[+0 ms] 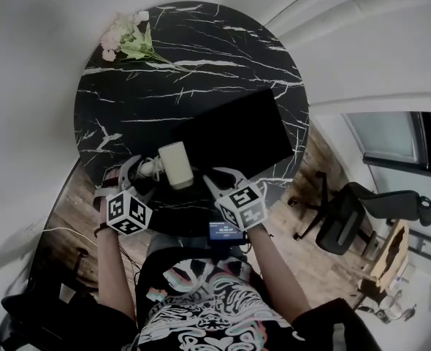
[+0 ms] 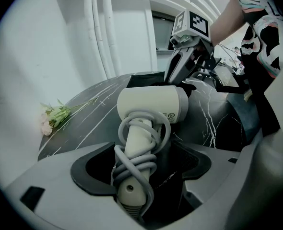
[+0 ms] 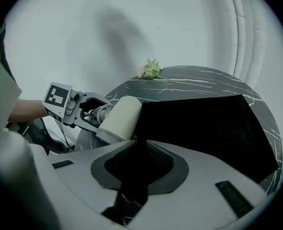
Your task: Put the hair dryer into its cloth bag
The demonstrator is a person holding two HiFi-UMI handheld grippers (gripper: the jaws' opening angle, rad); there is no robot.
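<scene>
A cream hair dryer with its grey cord wound round the handle hangs just over the near edge of the round black marble table. My left gripper is shut on the wrapped handle, and the dryer's barrel points toward the bag. The black cloth bag lies flat on the table to the right of the dryer. My right gripper is shut on the bag's near corner, with dark cloth pinched between its jaws. The dryer's barrel is at the bag's edge.
A small bunch of pink flowers lies at the table's far left rim. A black office chair stands on the wooden floor to the right. White walls curve behind the table.
</scene>
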